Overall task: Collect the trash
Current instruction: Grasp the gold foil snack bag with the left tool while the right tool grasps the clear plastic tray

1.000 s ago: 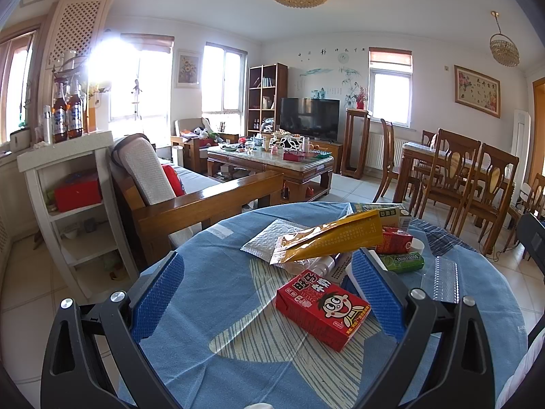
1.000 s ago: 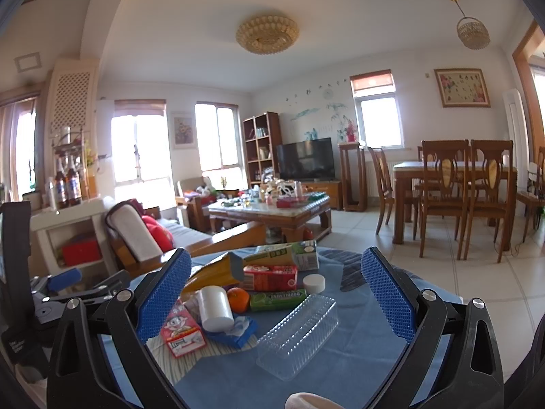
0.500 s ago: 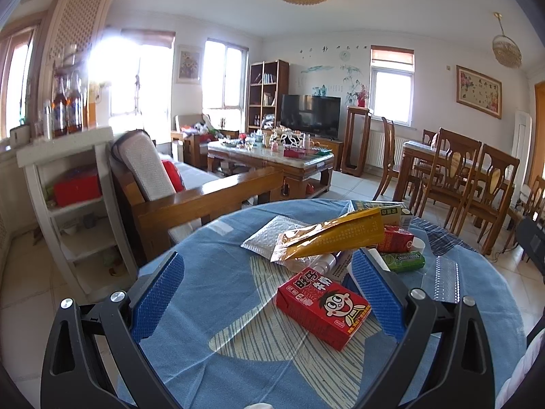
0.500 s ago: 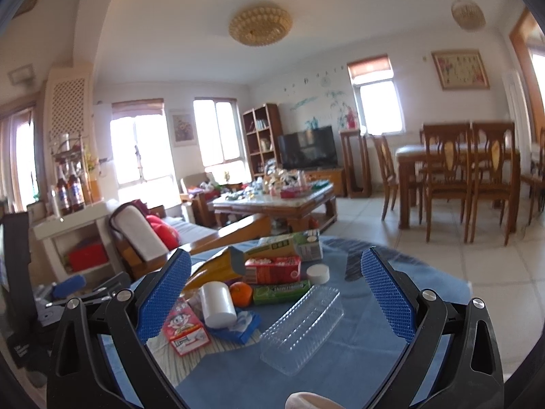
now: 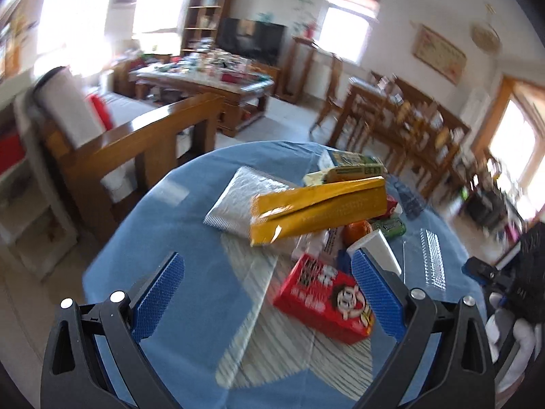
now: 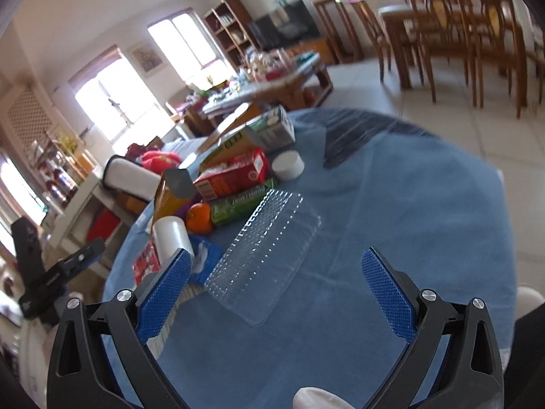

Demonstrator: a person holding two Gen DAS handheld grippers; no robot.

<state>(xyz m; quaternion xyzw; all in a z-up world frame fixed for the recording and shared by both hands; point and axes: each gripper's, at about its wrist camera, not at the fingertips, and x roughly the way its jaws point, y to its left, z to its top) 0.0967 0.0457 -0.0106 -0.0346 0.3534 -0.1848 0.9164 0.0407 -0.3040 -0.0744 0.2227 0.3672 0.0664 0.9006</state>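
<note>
A pile of trash lies on a round table with a blue cloth (image 5: 177, 218). In the left wrist view I see a red carton (image 5: 323, 300), a yellow bag (image 5: 316, 204), a silver pouch (image 5: 238, 197), a white cup (image 5: 374, 248) and an orange (image 5: 357, 230). My left gripper (image 5: 269, 293) is open above the cloth, its right finger by the red carton. In the right wrist view a clear plastic tray (image 6: 265, 252) lies before my open right gripper (image 6: 276, 293). Behind it are a green pack (image 6: 242, 202), a red box (image 6: 231, 175), an orange (image 6: 201, 216) and a white cup (image 6: 170, 235).
A wooden sofa frame (image 5: 129, 146) stands just left of the table, a white shelf (image 5: 24, 197) beyond it. A coffee table (image 5: 204, 81) and dining chairs (image 6: 477, 34) stand farther off. The left gripper shows at the left edge of the right wrist view (image 6: 41, 272).
Both grippers have tilted down and moved closer over the table. The views are blurred with motion. Both stay open and empty.
</note>
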